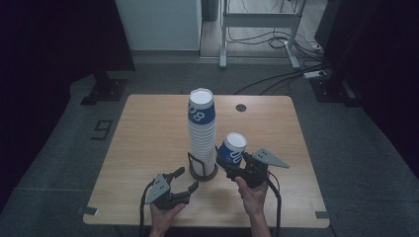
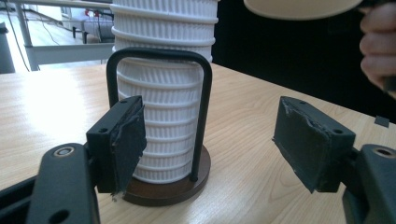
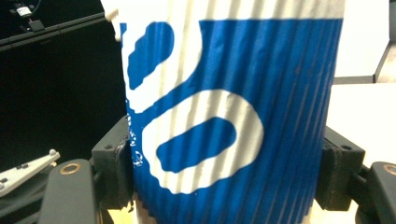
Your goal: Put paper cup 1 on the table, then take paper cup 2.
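A tall stack of upside-down ribbed paper cups (image 1: 201, 133), white below and blue-printed at the top, stands in a black wire holder with a round brown base (image 1: 203, 173). My left gripper (image 1: 188, 178) is open just in front of that base, nothing between its pads. In the left gripper view the stack (image 2: 163, 116) and the wire loop (image 2: 205, 107) sit between the jaws but farther off, untouched. My right gripper (image 1: 236, 165) is shut on a single blue-and-white cup (image 1: 232, 148), held tilted to the right of the stack. The right gripper view shows both pads pressed on the cup (image 3: 224, 116).
The wooden table (image 1: 148, 148) has a cable hole (image 1: 240, 107) at the back right. A metal desk frame (image 1: 257, 29) and cables lie on the floor beyond. A person's hand (image 2: 378, 46) holding the right gripper shows at the left gripper view's top right.
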